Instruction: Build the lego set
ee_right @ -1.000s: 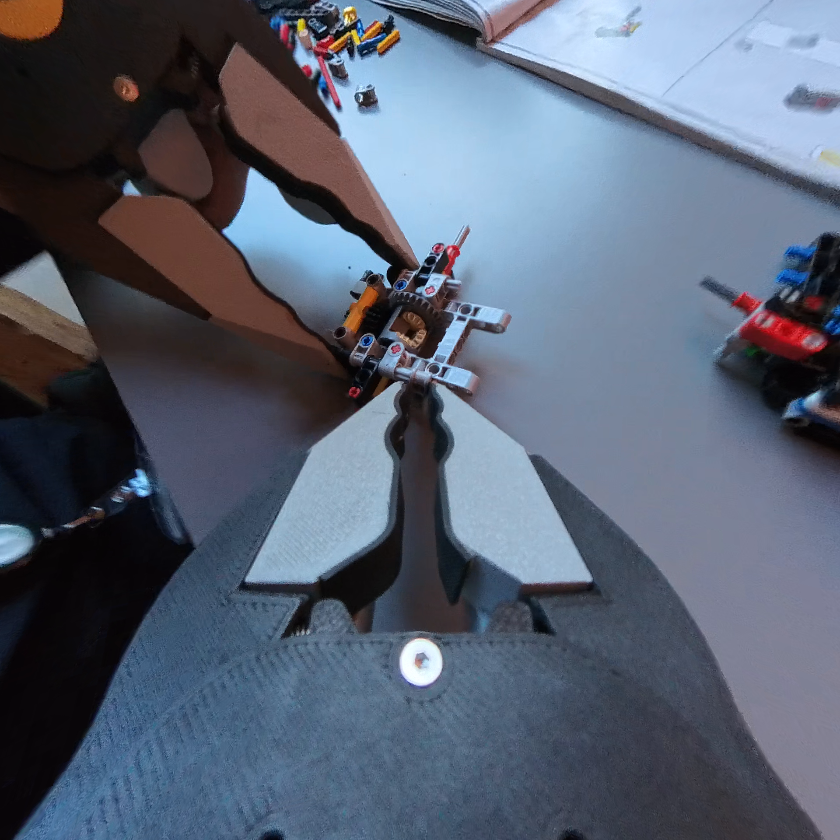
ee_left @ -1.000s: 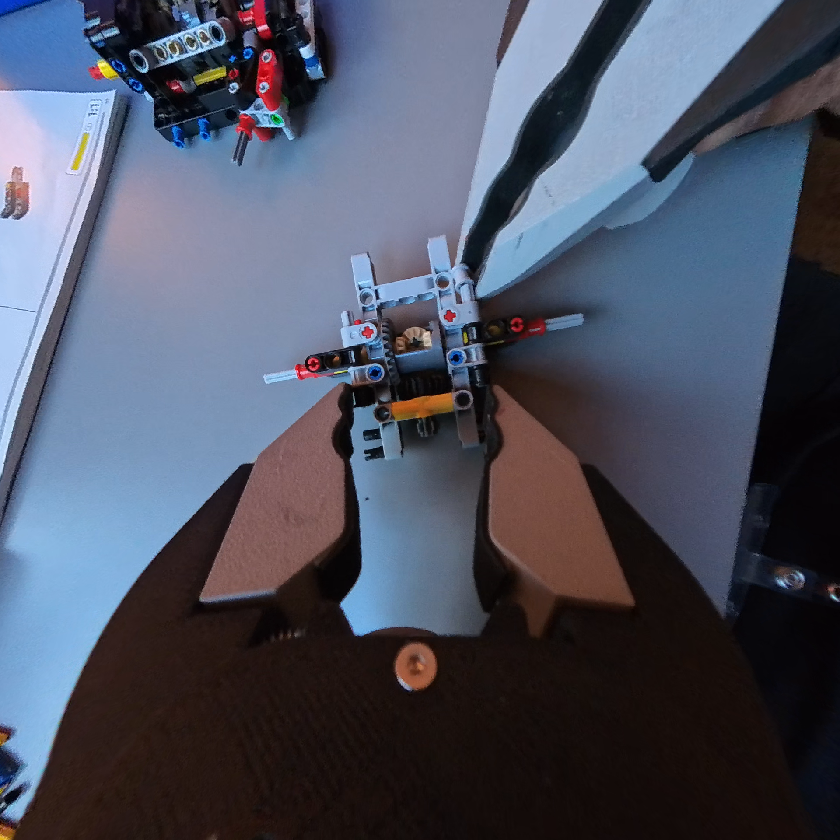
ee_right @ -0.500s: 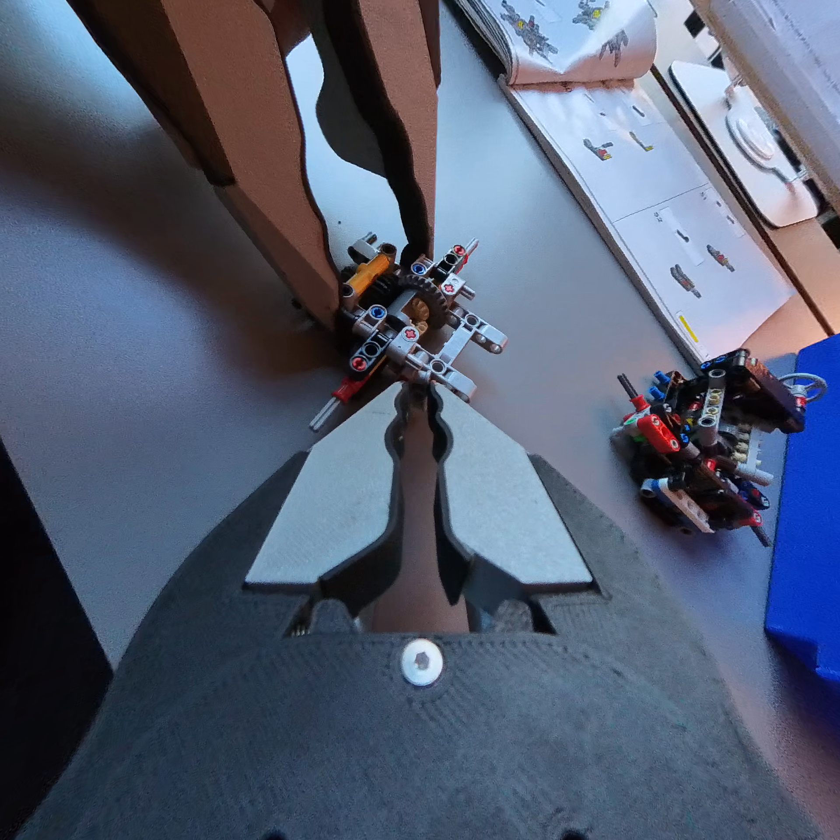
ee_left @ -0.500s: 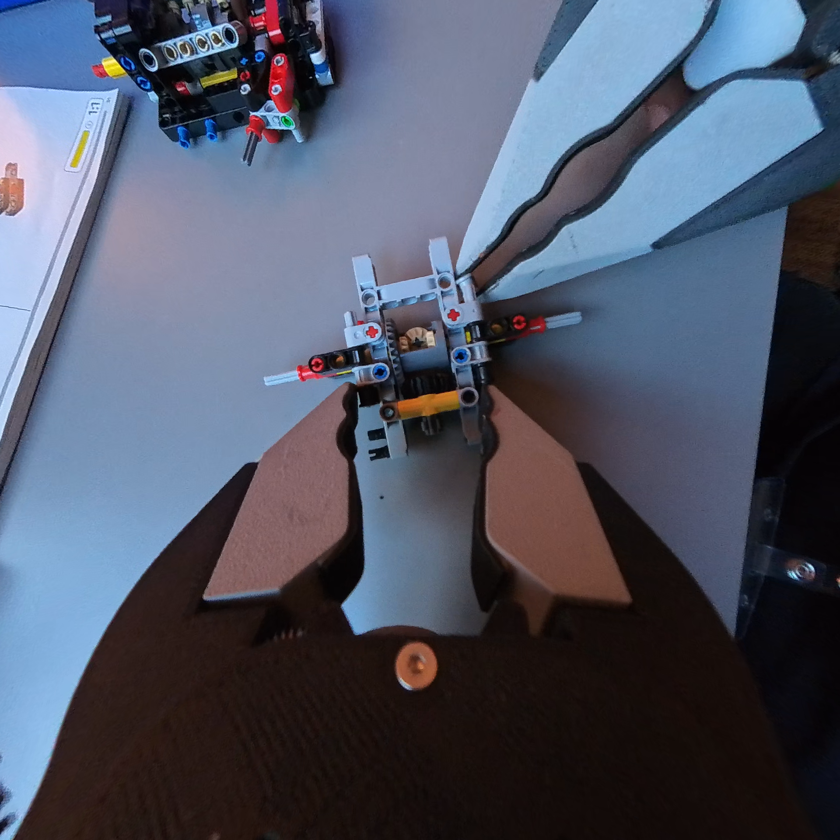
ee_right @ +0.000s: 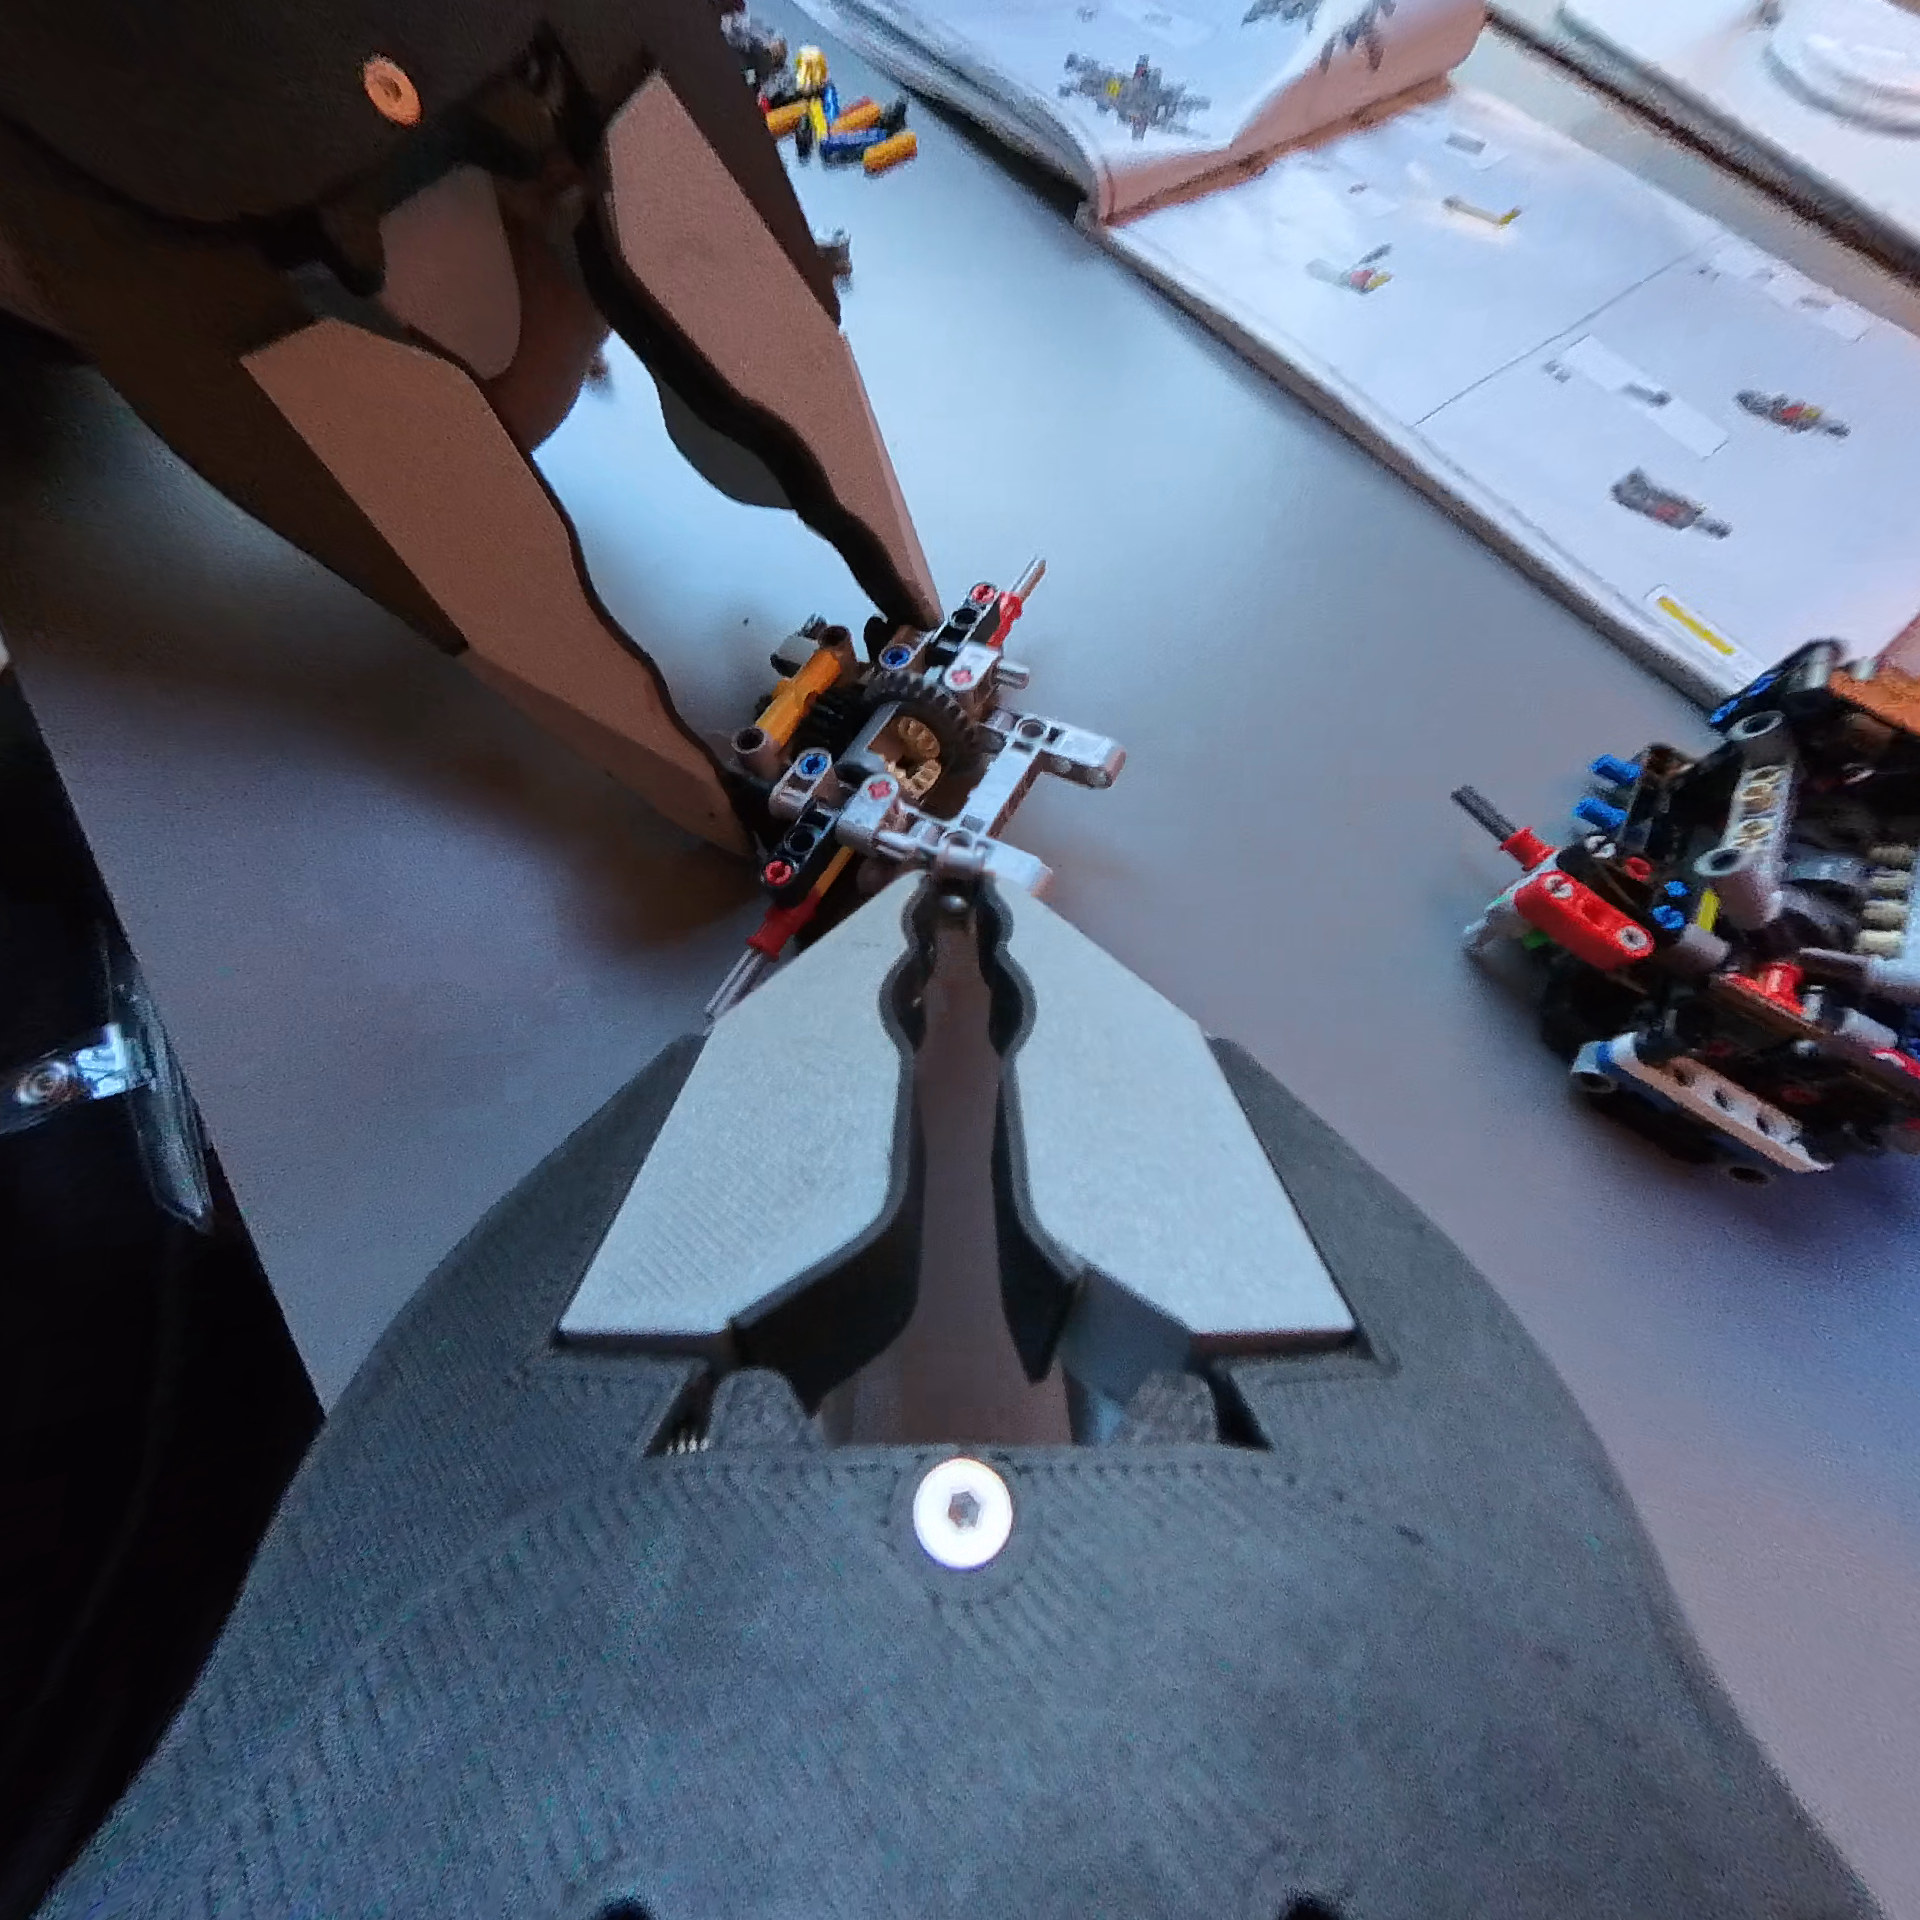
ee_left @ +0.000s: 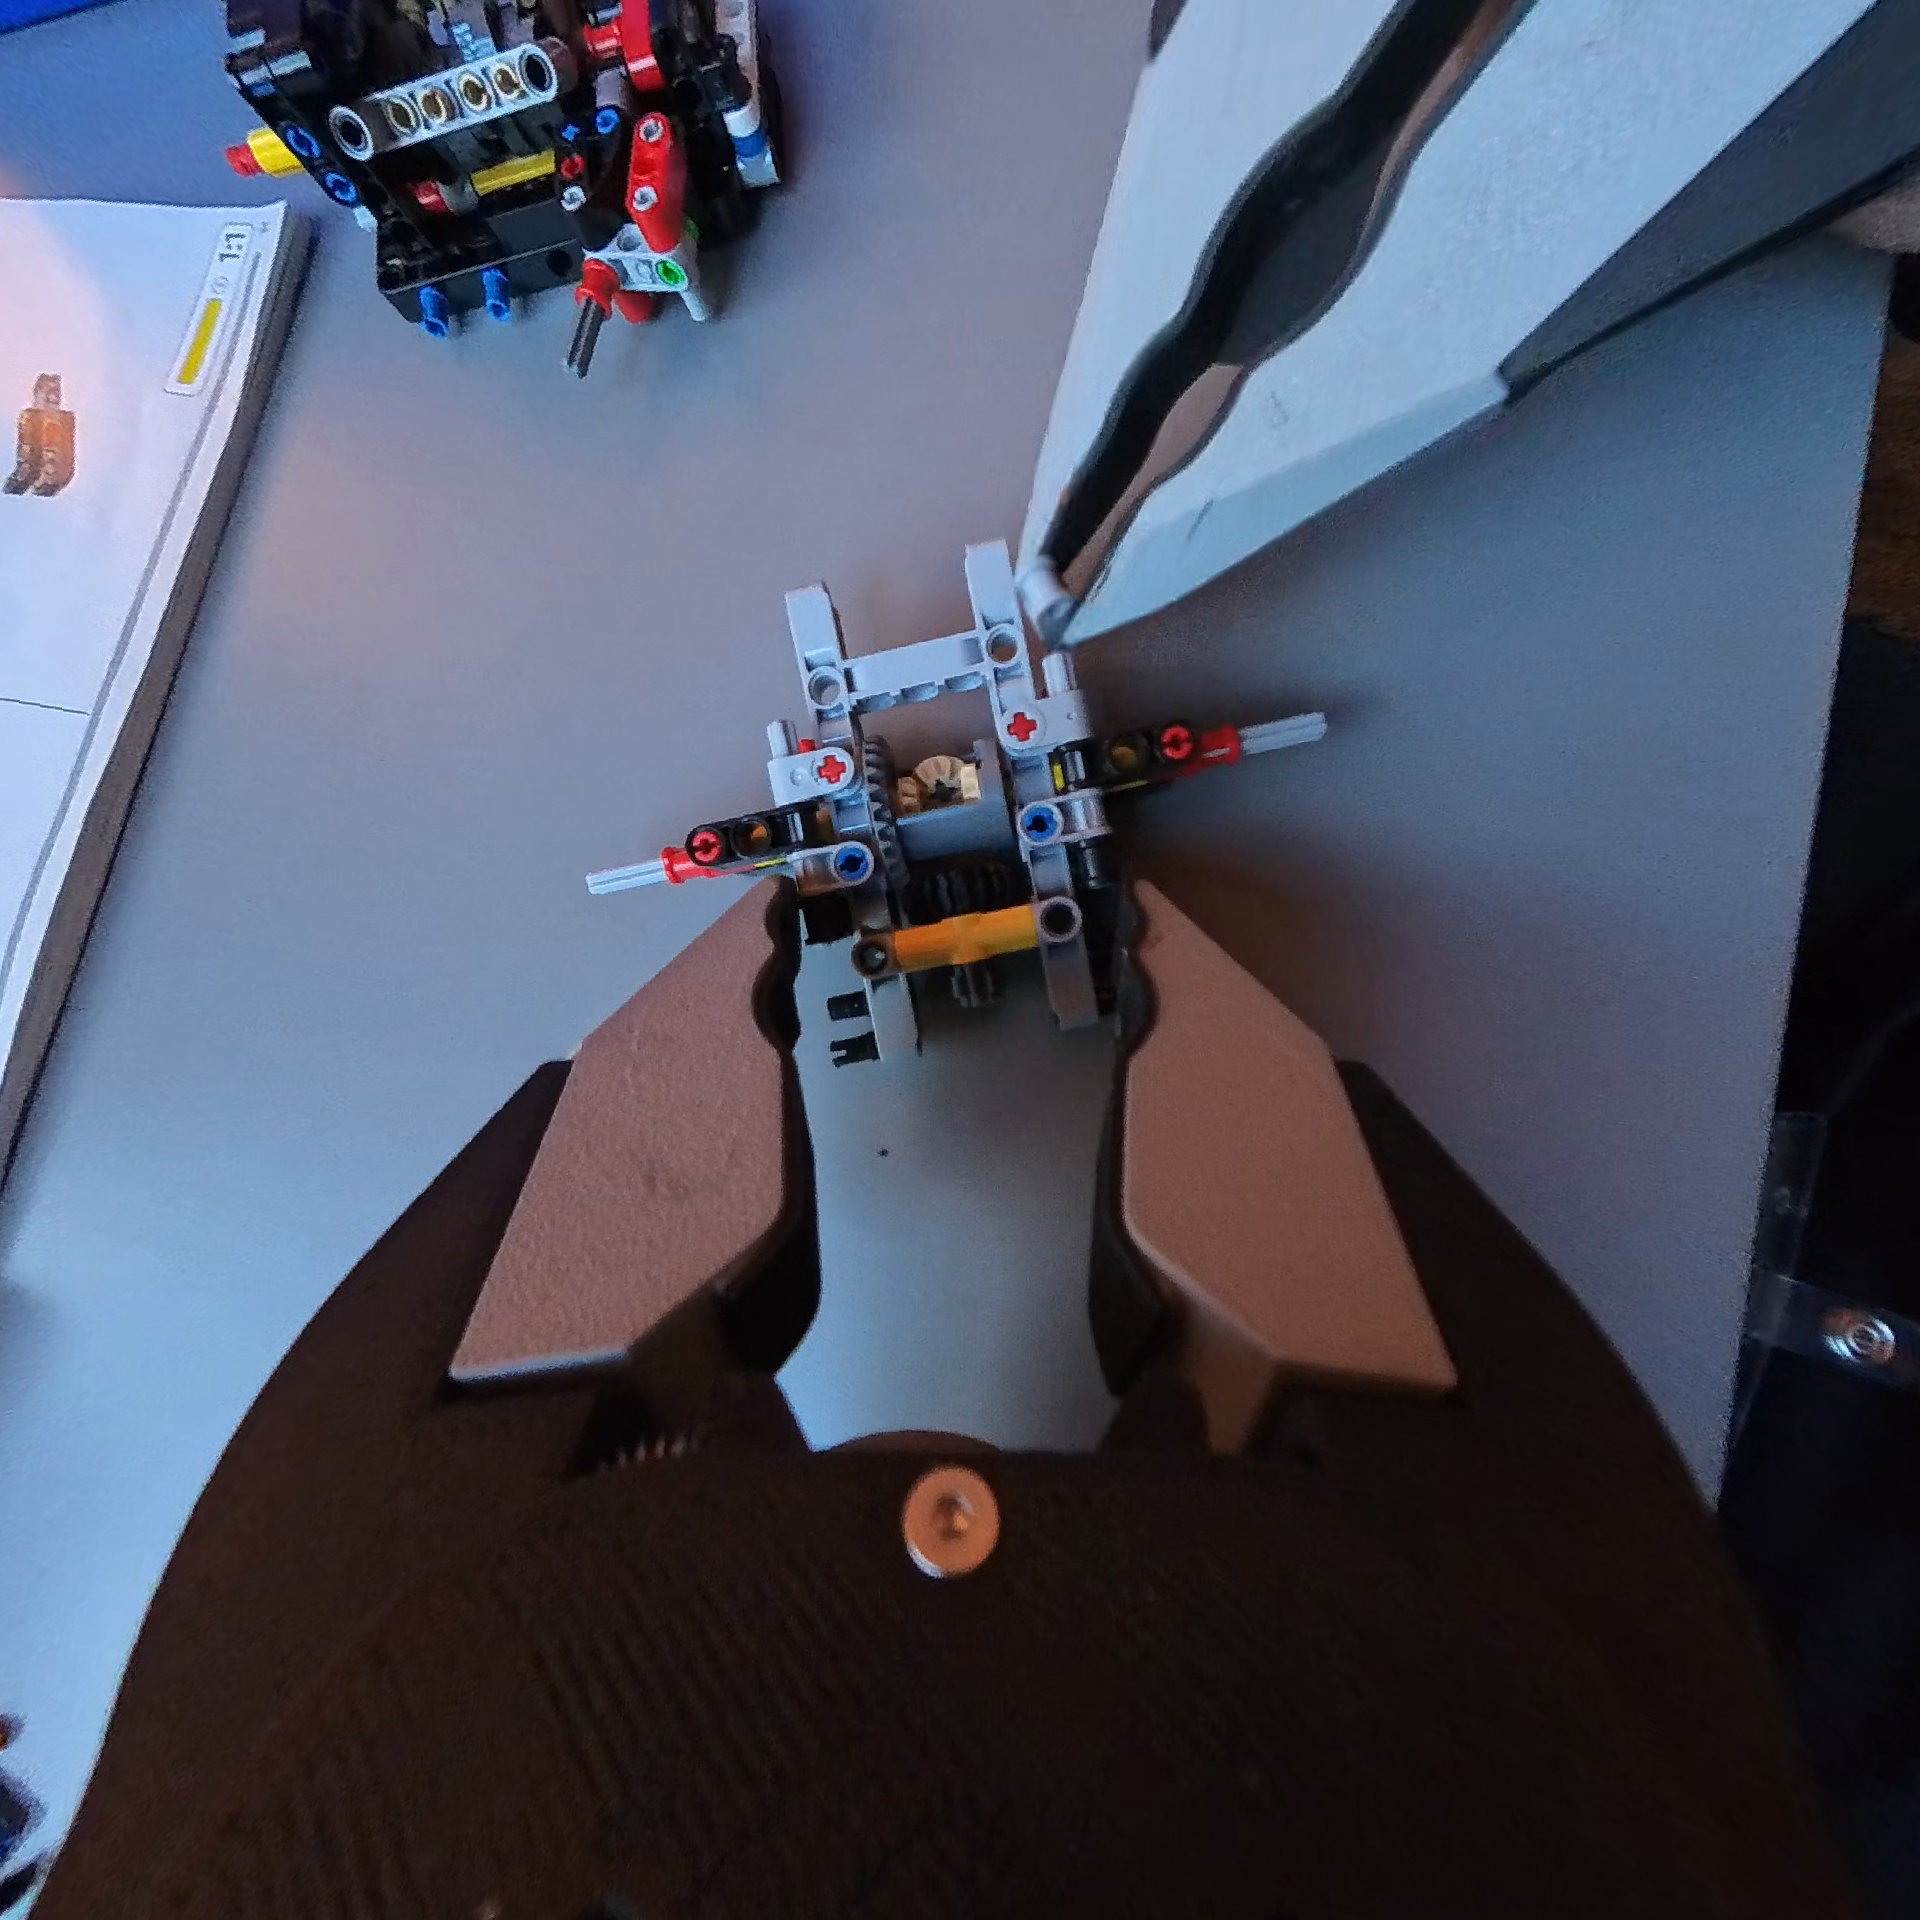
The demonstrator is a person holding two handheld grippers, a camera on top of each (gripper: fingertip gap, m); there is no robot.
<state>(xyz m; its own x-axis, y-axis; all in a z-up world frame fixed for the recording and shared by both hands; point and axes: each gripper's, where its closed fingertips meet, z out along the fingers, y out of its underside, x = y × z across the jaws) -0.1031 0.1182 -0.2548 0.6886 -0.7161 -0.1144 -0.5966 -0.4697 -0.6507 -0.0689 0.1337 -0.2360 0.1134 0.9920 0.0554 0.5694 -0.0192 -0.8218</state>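
Grey table [ee_left: 436, 644] fills both views, matte, plain; its right edge drops off into a dark area with a clear plastic bracket and screw [ee_left: 1849, 1340]. Lighting is mixed, warm orange patches over cool blue.

Open instruction booklet [ee_right: 1558, 343] lies flat at the far side of the table, a second white item behind it, blurred. Same booklet's corner shows at the left edge of the left wrist view.

Larger black brick-built assembly [ee_left: 520, 156] with red, blue and yellow parts sits on the table, well apart from the work area. Small heap of loose coloured parts [ee_right: 831, 114] lies near the booklet.

Small grey gear assembly [ee_left: 935, 821] sits on the table centre: grey frame, dark gears, tan gear, orange connector, red-tipped axles sticking out both sides.

Left gripper [ee_left: 951, 935]: jaws spread, fingertips [ee_left: 727, 987] flank the near end of the gear assembly. Left pad shows a gap to the frame; right pad sits just beside it, contact unclear. Not clamping.

Right gripper [ee_right: 961, 894]: jaws pinched nearly together on a small grey pin [ee_right: 956, 883] at the far corner of the assembly's frame.
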